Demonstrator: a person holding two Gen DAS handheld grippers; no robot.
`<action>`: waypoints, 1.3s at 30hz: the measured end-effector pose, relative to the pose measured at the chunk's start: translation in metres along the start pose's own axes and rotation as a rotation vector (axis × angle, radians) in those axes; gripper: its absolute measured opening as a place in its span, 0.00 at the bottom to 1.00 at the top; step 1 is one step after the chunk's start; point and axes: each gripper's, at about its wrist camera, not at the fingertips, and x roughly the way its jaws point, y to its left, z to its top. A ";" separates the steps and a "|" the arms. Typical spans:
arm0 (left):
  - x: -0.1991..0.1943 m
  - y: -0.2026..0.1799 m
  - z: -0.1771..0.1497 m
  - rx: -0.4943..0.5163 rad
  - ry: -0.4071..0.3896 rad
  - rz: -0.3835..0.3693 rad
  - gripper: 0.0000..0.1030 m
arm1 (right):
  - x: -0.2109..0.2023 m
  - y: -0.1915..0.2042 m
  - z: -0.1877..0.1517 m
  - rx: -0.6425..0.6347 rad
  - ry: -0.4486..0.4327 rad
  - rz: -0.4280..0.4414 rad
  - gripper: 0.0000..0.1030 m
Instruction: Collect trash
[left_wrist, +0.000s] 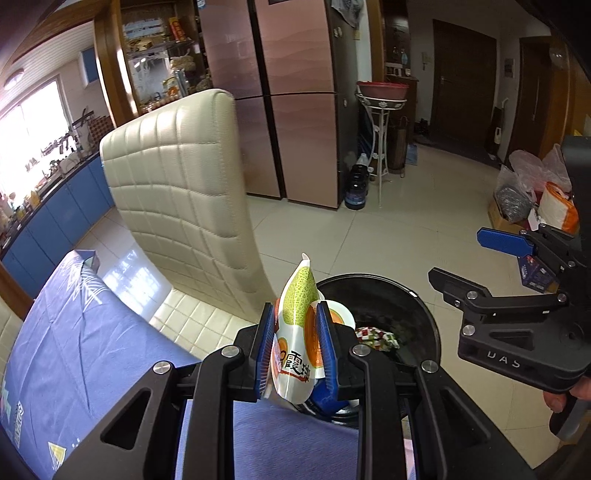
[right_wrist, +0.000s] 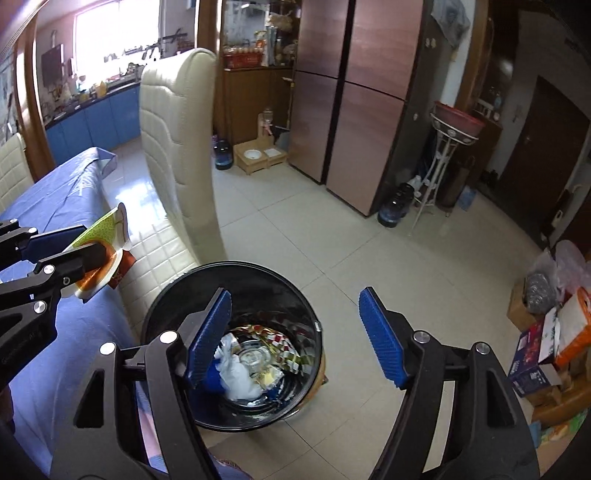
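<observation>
Since pinched for carrying to the bin:
Wrapper: melon-print wrapper (left_wrist: 295, 332) upright, low centre of left wrist view, held clear of blue tablecloth (left_wrist: 92, 350).
Left gripper: left gripper (left_wrist: 295, 347) narrow, pads pressing wrapper from both sides; not yet over the opening.
Bin: black bin (right_wrist: 184, 291) low centre of right wrist view, beside table edge for short reach; crumpled paper and foil inside.
Right gripper: right gripper (right_wrist: 295, 332) wide, nothing between pads, poised above bin mouth.
Chair: cream chair (right_wrist: 177, 147) behind bin.
</observation>
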 end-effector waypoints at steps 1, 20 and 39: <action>0.002 -0.004 0.001 0.008 0.001 -0.008 0.25 | -0.001 -0.003 -0.001 0.003 -0.002 -0.008 0.70; 0.005 -0.007 0.002 -0.052 0.000 -0.018 0.83 | -0.005 -0.014 -0.012 0.038 -0.001 -0.030 0.90; -0.009 0.008 -0.007 -0.102 0.024 0.007 0.83 | -0.013 -0.009 -0.015 0.045 0.003 -0.029 0.96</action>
